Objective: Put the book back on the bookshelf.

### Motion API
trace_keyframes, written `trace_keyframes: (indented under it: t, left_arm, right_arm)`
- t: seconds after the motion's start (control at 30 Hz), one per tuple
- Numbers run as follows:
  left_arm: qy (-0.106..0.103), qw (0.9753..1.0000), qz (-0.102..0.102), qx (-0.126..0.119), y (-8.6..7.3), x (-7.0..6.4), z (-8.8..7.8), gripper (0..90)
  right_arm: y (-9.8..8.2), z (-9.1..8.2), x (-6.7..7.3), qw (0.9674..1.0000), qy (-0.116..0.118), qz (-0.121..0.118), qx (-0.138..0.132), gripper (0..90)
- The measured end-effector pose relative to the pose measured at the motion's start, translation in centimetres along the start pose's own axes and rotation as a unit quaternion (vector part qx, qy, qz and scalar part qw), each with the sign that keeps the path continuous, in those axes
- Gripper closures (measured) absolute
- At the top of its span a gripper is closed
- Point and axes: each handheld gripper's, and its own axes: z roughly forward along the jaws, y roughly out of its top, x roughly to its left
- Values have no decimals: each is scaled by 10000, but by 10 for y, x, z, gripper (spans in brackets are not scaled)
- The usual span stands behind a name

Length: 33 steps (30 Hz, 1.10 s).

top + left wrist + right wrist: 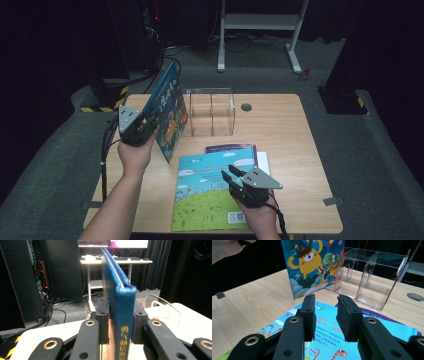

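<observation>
At the table's left, the left gripper (145, 125) has its jaws pinching the spine edge of a thin blue hardcover picture book with a yellow cartoon monster on the cover (168, 112). In the left gripper view the two black pads sit against either side of that book (120, 302), its spine w/ yellow digits running down between them. The book stands upright on its lower edge on the light wooden table (290, 130), tilted a bit, top leaning away toward the dark floor behind. It's just beside the left end of a clear plastic file rack with upright dividers (212, 112) (touching or not, can't tell).

Moving right, toward the near-centre: a large flat paperback with a light-blue sky and green grass cover (212, 192) lies face up on the table, near the front edge. Under its far edge a purple-covered book (232, 148) pokes out, plus a strip of white at the right side.

The right gripper (230, 175) hovers over the right part of the sky-and-grass paperback (329, 322), jaws parted w/ a clear gap and nothing between the pads; in the right gripper view printed text on the cover shows through that gap. The monster book (312, 265) and rack (372, 277) stand beyond it.

Further right, a small round grey grommet hole (246, 107) sits in the tabletop behind the rack.
</observation>
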Motion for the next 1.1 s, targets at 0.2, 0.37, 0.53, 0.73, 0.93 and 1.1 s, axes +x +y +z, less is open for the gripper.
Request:
trace_keyframes:
  t: [0.2, 0.37, 0.53, 0.73, 0.93, 1.1]
  left_arm:
    - [-40, 9999, 7, 111, 6, 2, 2, 729]
    - [73, 9998, -14, 191, 8, 4, 3, 811]
    - [41, 9998, -47, 172, 10, 2, 5, 831]
    - [38, 9999, -24, 112, 13, 0, 11, 834]
    - [100, 9999, -91, 100, 23, 3, 19, 836]
    - [202, 9998, -91, 9, 32, 6, 24, 835]
  right_arm:
    - [0, 0, 0, 10000, 3, 23, -4, 673]
    - [0, 0, 0, 10000, 7, 20, -6, 673]
    - [0, 0, 0, 10000, 11, 23, -6, 674]
    - [0, -1, -1, 10000, 3, 23, -2, 675]
    - [0, -1, -3, 10000, -7, 29, -23, 676]
    - [0, -2, -3, 10000, -18, 40, -26, 676]
